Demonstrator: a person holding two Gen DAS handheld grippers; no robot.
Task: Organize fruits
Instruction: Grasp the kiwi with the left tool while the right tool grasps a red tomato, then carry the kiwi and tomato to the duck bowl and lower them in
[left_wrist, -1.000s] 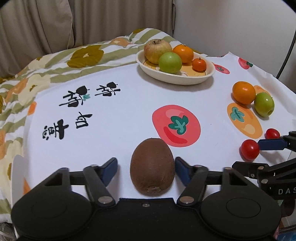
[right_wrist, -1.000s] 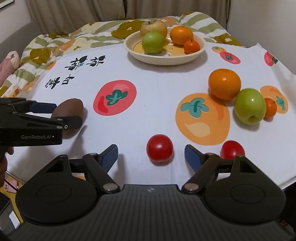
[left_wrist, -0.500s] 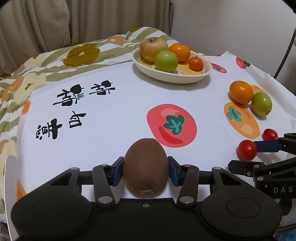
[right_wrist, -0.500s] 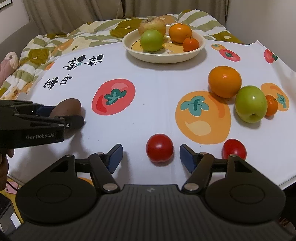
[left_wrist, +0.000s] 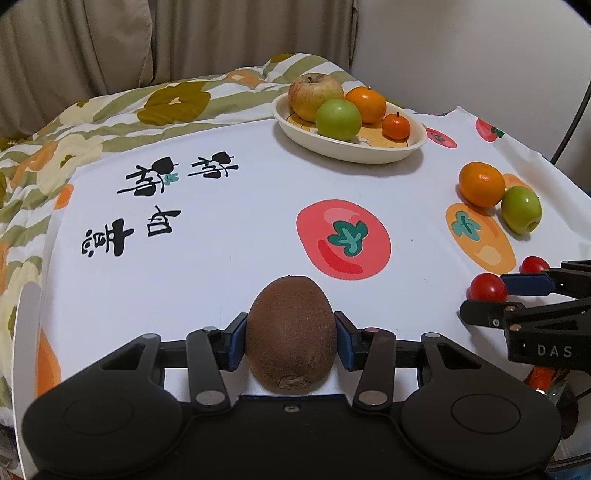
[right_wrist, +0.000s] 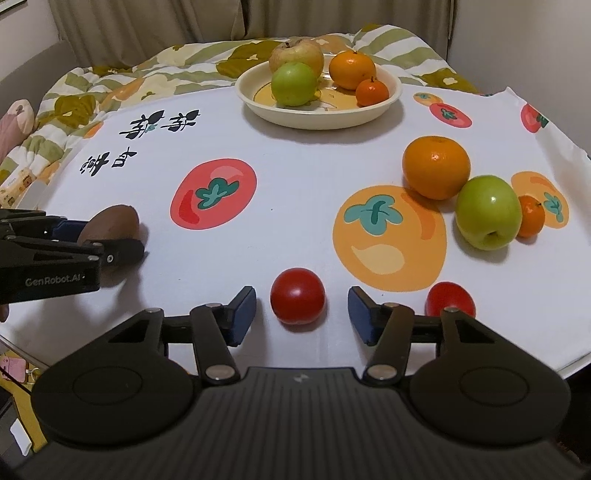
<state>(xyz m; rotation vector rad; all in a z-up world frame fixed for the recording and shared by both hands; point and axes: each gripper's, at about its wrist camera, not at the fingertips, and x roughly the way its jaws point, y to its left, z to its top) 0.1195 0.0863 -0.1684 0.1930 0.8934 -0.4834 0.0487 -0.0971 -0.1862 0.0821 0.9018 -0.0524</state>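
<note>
Left gripper (left_wrist: 291, 341) jaws clamping kiwi (left_wrist: 291, 334), bowl (left_wrist: 413, 146) beyond

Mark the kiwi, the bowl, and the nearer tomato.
kiwi (left_wrist: 291, 332), left wrist view, middle of its skin.
bowl (right_wrist: 317, 119), right wrist view, front wall.
nearer tomato (right_wrist: 297, 295), right wrist view, centre.

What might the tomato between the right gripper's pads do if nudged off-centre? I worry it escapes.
The tomato is round and glossy, so it would probably roll or slip on the cloth. The right gripper is closing, pads not yet touching.
</note>
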